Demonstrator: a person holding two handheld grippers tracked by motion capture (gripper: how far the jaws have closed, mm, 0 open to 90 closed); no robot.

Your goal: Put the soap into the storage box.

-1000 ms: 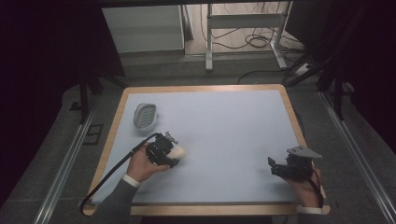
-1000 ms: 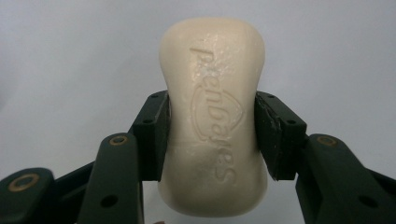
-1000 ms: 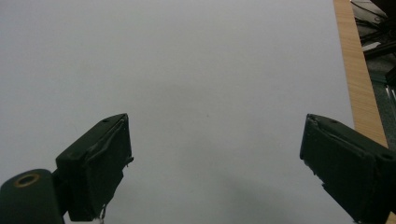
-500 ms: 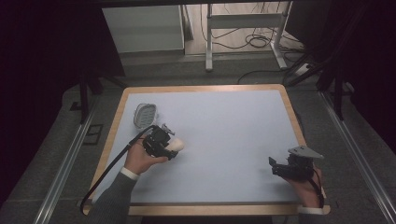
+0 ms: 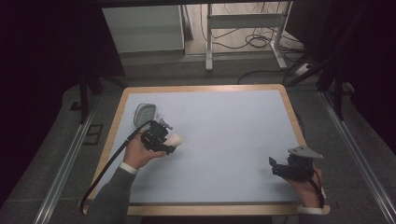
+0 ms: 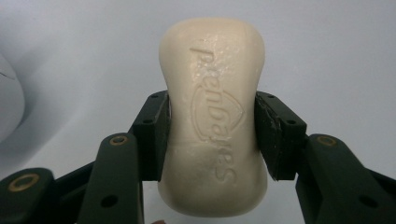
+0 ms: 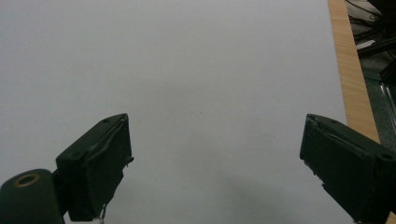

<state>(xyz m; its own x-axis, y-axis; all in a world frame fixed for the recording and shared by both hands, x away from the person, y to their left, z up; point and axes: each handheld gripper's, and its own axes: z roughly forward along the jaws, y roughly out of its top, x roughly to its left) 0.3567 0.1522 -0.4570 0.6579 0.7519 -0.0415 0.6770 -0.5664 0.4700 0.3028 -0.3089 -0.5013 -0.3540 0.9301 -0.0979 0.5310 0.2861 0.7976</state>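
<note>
Between the jaws of the left gripper [image 6: 212,135] one cream bar of soap [image 6: 213,116] is clamped at its waist, its embossed face turned to the camera. In the high view the soap [image 5: 174,139] is held over the table's [image 5: 224,140] left part, just beside one grey soap dish [image 5: 144,113]. The right gripper [image 7: 215,168] is held with jaws wide apart, nothing between them, near the wooden edge. Two grippers are counted.

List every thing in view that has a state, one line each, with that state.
Left gripper: shut on the soap bar, jaws pressing its two sides.
Soap bar: held, embossed face toward the camera.
Right gripper: open, jaws wide apart, nothing between them.
Soap dish: on the table near the far left corner, nothing visibly in it.
</note>
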